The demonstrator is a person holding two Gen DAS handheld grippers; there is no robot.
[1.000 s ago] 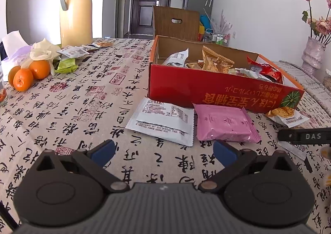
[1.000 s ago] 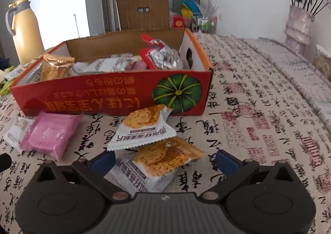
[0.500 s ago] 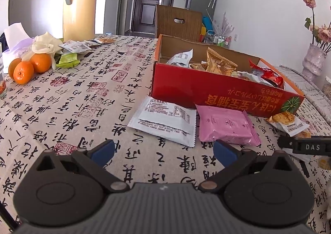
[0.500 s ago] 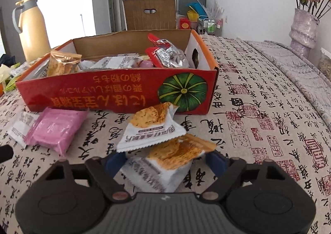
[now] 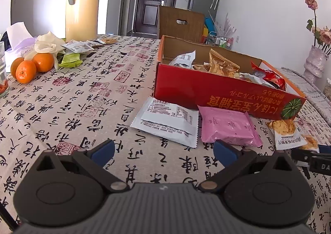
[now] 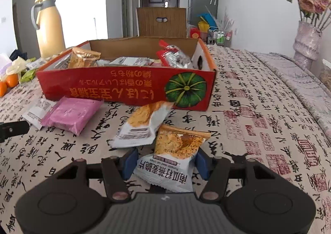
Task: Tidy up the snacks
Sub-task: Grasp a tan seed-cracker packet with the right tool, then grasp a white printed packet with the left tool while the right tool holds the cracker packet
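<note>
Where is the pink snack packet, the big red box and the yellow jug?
pink snack packet [image 5: 227, 127], left wrist view, middle of its flat top.
red box [image 6: 124, 87], right wrist view, its printed front wall.
yellow jug [image 5: 81, 10], left wrist view, middle of its body.

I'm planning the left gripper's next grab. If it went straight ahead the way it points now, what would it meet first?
Likely the white snack packet, lying flat just ahead of the open left gripper. The pink packet lies slightly right of that line, the red box behind. Depth is uncertain.
</note>
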